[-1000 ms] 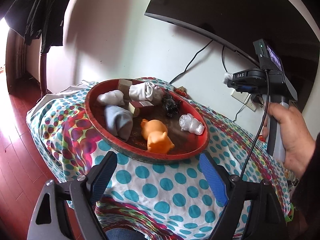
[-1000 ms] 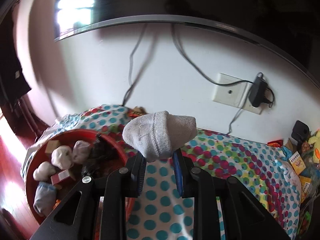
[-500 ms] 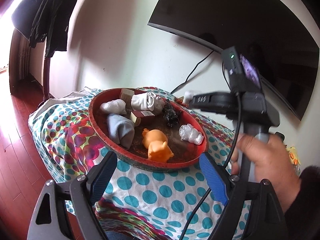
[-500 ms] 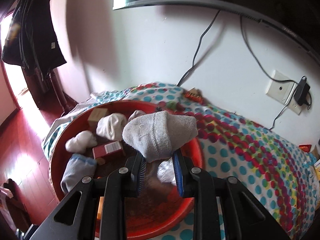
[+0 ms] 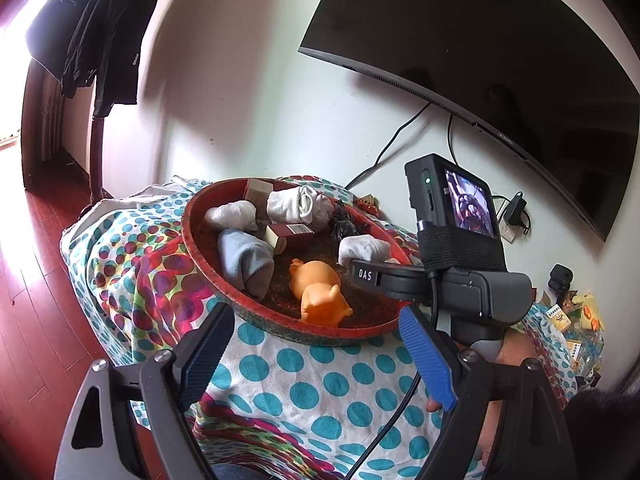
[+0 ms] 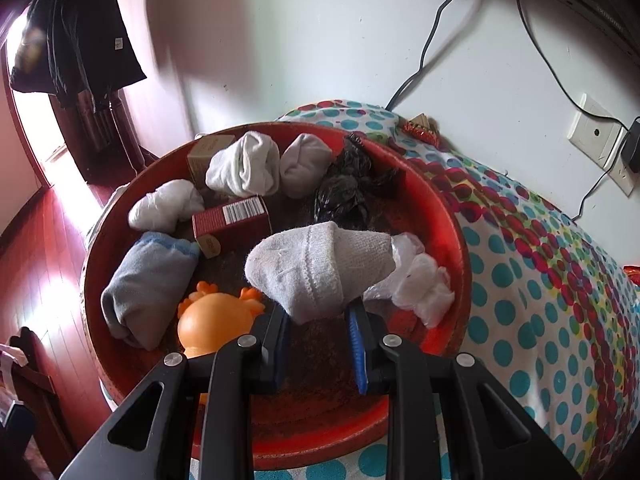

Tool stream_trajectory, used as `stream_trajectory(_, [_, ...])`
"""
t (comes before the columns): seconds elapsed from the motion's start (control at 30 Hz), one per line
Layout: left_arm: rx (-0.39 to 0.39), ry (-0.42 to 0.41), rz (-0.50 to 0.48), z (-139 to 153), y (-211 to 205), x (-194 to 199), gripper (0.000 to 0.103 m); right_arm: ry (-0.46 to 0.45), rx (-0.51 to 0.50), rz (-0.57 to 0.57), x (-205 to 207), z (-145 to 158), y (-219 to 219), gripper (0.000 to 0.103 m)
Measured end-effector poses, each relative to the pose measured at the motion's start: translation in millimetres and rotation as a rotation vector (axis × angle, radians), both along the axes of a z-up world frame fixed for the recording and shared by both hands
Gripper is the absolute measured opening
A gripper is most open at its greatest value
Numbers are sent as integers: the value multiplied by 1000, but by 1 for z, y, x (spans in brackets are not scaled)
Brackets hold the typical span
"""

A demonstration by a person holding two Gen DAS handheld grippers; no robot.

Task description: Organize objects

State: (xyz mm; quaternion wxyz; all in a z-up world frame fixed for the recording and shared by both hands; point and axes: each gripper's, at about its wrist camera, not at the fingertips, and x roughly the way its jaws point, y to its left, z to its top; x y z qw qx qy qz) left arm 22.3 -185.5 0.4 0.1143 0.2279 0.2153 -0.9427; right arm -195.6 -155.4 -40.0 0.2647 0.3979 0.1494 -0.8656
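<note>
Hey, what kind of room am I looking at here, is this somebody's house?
Most likely a room in a home. A flat television hangs on the wall, dark coats hang by a doorway, and a spotted cloth covers the furniture under a red bowl of socks and toys.

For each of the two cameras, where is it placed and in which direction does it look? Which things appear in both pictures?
Left wrist: sits on the open left tool, facing the round red tray across the dotted cloth; the person's hand and right tool's body show.
Right wrist: sits on the right tool, looking down into the tray, shut on a rolled grey sock.
Shared: tray, orange rubber toy, red box.
</note>
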Motion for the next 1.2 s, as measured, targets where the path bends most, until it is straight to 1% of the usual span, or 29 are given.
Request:
stream_trajectory(0.23, [4,-10,3,-1,-1,-1,87,1,28,-25,4,-14,0,24])
stream_trajectory(0.47, [5,-19,2,-3,0,-3,87,-28,9,-89,-6,-25,11,24])
stream_trajectory(0.73, [8,-21,2,-3,-1,-3,87,-32,13,-91,-8,-29,11,24])
stream_trajectory(0.83, [11,-22,-6,-3,0,-4,87,-45,4,-72,-8,-30,10,29])
stream_trajectory(0.9, [14,-3,-8,-1,0,-1,87,-17,27,-92,-7,-25,11,43])
stream_trajectory(0.93, [7,9,-4,2,1,1,87,26,39,-117,-5,-17,14,67])
stream_trajectory(0.97, [-10,24,-2,5,2,3,87,90,42,-147,-1,-6,20,89])
stream_trajectory(1.0, [-27,38,2,8,4,6,87,138,33,-165,2,5,26,95])
stream_trajectory(1.03, [-42,51,7,10,6,8,87,192,4,-180,7,21,35,99])
stream_trajectory(1.1, [-81,63,20,16,10,11,87,217,-24,-201,11,40,46,100])
stream_trajectory(1.2, [-154,53,46,24,13,12,87,284,14,-272,22,56,57,102])
